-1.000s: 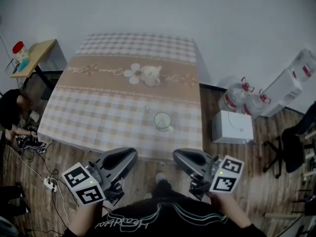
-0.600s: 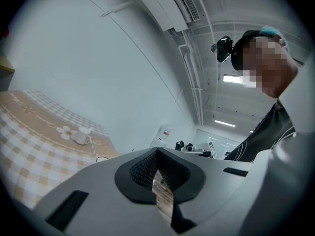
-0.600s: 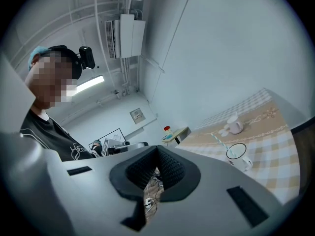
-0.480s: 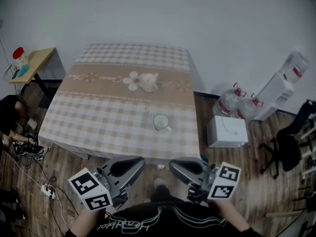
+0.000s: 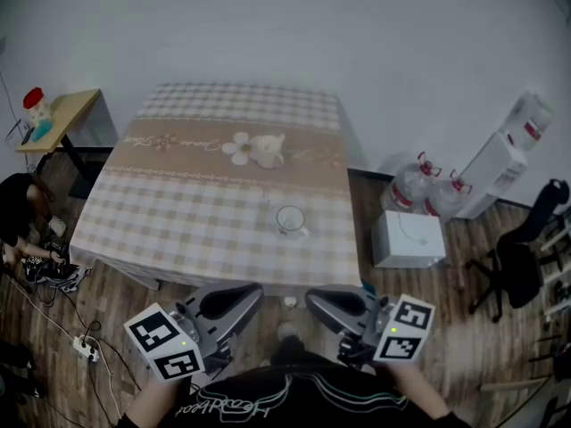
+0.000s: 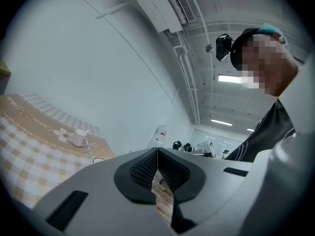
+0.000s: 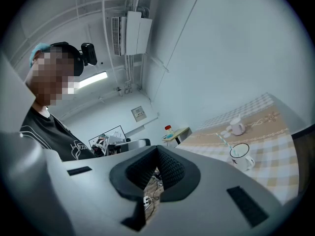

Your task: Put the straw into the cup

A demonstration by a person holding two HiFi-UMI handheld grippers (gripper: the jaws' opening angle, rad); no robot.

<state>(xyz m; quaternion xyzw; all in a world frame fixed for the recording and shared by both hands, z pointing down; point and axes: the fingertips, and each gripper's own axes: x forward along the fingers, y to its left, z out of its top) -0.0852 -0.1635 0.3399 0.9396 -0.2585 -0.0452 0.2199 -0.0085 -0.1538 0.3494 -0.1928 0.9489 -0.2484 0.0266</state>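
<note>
Both grippers sit low at the near edge of the head view, short of the bench (image 5: 178,212) and pointing level towards it. The left gripper (image 5: 256,290) has its jaws pressed together with nothing between them. Its own view confirms it: the ribbed pads meet at the tip, and only wooden floor shows through the slit below. The right gripper (image 5: 310,294) is the same, jaws closed on nothing.

Out on the checked cloth stands the cup (image 5: 292,220), toward the bench's front right and well apart from both grippers. The straw (image 5: 266,200) lies just beside it on its far left side, only a thin pale line from above. The right gripper view adds detail: the straw is striped, and the cup is white with a dark rim and a handle. Whether the 2 touch is not clear. The left gripper view catches just the cup's rim over its own body.

Farther back, a small white jug (image 5: 271,147) rests on the flower print. Only the head view takes in the 2 water bottles (image 5: 428,185) on the floor at right.
</note>
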